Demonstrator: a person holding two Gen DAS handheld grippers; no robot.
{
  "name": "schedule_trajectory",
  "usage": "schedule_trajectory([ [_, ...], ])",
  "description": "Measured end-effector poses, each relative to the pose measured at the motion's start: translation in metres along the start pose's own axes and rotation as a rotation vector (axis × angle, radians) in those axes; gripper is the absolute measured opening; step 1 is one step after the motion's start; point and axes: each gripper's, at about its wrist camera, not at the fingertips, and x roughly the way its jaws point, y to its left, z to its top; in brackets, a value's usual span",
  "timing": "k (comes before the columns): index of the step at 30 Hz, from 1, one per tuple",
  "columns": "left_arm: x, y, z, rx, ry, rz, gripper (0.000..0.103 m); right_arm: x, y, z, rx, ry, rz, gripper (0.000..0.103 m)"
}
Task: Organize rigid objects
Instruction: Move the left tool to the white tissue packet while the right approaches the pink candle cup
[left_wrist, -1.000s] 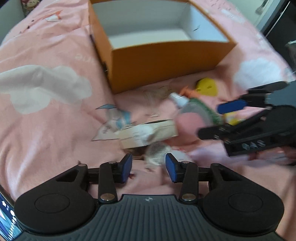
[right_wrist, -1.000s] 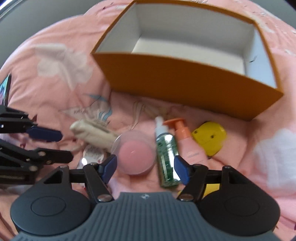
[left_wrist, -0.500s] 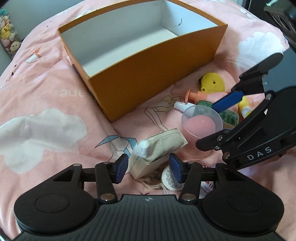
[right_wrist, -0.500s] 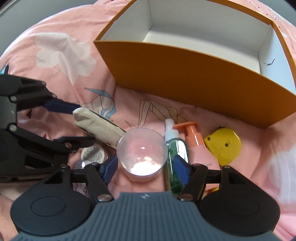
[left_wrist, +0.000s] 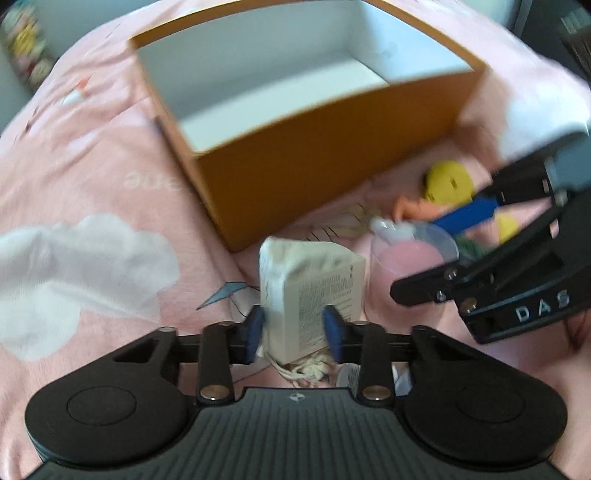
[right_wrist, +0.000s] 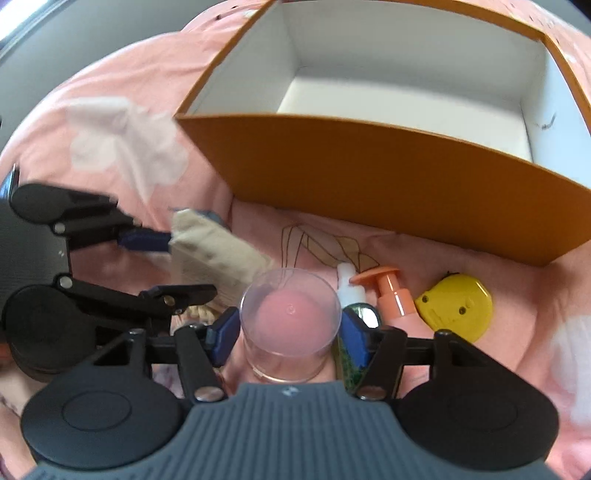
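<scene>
**Both grippers closing on their items: slip and collision risks**

Since the earlier frames, the small box has gone from lying flat on the bedspread to standing between the left gripper pads. The clear cup now sits between the right gripper pads instead of ahead of them.

The small box, half inside a cloth pouch, is in the near centre, in front of the orange storage box. The left jaws are narrow and closing, pads against the box sides. The right jaws are mid-width and closing around the cup; contact looks made on the right pad, uncertain on the left.

Risks:
- The pouch cloth may slide under the pads, letting the box drop.
- The dangling cord may snag.
- The thin cup may deform or pop out.
- The green bottle, touching the right pad, may be dragged along.
- The grippers work close together and may collide when lifting.
</scene>
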Motion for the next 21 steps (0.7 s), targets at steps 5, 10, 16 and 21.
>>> schedule_trajectory([
  [5,0.006,0.018,0.004,-0.075,0.033,-0.056,0.039,0.003,-0.006,0.009,0.048,-0.012,0.002,0.06],
  [10,0.011,0.029,0.008,-0.131,0.05,-0.083,0.061,0.003,-0.011,0.011,0.079,-0.01,0.005,0.065],
  [16,0.025,0.042,0.016,-0.228,0.073,-0.09,0.065,0.001,-0.013,0.006,0.072,0.003,0.007,0.068],
  [21,0.041,0.044,0.016,-0.251,0.103,-0.147,0.078,0.003,-0.012,0.008,0.058,0.006,-0.002,0.07],
])
